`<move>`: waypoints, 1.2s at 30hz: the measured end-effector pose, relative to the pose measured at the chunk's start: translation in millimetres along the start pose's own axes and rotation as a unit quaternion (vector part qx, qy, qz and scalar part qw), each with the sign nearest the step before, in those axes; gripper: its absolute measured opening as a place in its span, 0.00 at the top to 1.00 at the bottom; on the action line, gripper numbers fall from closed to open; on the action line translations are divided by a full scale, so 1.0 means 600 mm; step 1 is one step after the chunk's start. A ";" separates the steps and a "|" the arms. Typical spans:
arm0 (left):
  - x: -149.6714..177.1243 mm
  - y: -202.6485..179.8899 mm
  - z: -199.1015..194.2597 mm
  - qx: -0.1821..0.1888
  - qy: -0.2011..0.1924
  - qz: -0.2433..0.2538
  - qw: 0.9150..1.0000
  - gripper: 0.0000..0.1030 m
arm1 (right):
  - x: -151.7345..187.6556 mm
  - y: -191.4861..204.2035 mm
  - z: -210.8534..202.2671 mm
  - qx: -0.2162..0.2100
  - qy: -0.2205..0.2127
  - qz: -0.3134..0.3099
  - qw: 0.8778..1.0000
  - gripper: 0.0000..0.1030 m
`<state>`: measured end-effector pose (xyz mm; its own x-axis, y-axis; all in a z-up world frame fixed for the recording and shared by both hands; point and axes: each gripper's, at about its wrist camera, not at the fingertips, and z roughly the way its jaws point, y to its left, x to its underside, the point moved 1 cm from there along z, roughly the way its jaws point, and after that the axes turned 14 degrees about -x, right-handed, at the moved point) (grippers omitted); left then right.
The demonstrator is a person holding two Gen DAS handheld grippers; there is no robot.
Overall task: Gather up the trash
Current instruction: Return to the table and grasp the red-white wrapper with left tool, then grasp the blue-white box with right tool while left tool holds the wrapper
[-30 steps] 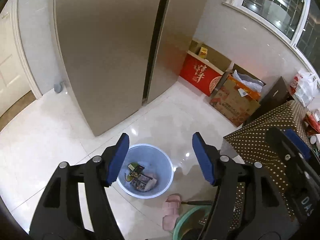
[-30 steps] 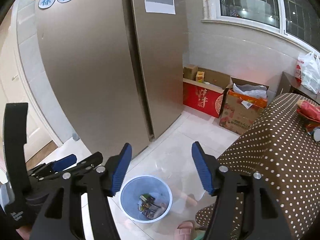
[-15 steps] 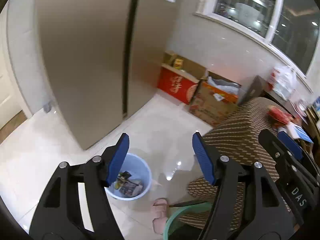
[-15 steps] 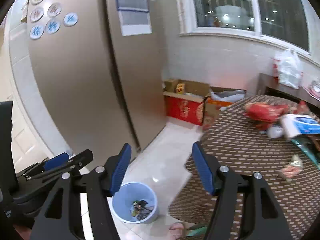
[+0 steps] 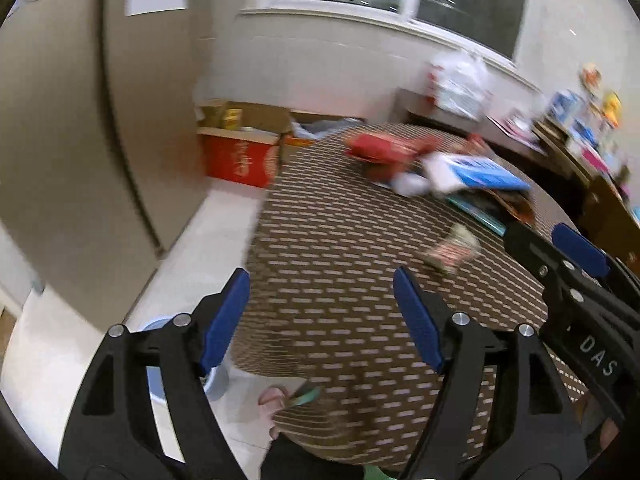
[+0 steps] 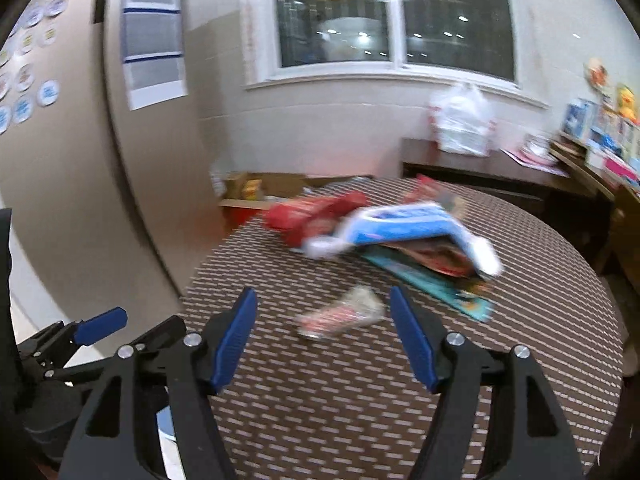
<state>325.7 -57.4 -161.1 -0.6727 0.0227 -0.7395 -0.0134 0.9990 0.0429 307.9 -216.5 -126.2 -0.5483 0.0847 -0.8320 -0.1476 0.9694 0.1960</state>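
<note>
Both cameras have swung up from the floor bin to the dotted table since a second ago. Wide apart and holding nothing, the right gripper point(image 6: 322, 334) hangs over the near part of the table point(image 6: 400, 408), its blue pads point(image 6: 236, 340) framing a blurred crumpled wrapper point(image 6: 340, 314) just beyond them. Farther off lie a red bag point(image 6: 312, 216) and a blue-and-white pack point(image 6: 400, 226) over flat printed sheets. The left gripper point(image 5: 322, 318) is equally wide and empty at the table's near left edge; the wrapper point(image 5: 450, 250) lies to its far right. Low on the left, the bin point(image 5: 160, 376) stands on the floor.
</note>
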 end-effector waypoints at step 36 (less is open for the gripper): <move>-0.071 -0.194 0.099 0.048 0.025 0.091 0.994 0.77 | -0.029 -0.177 0.035 0.080 0.029 0.018 0.996 0.33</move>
<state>400.1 -172.2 -174.6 -0.6934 0.2039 -0.6911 0.1808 0.9777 0.1070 350.4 -315.9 -143.3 -0.5984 0.1106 -0.7935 0.0035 0.9908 0.1354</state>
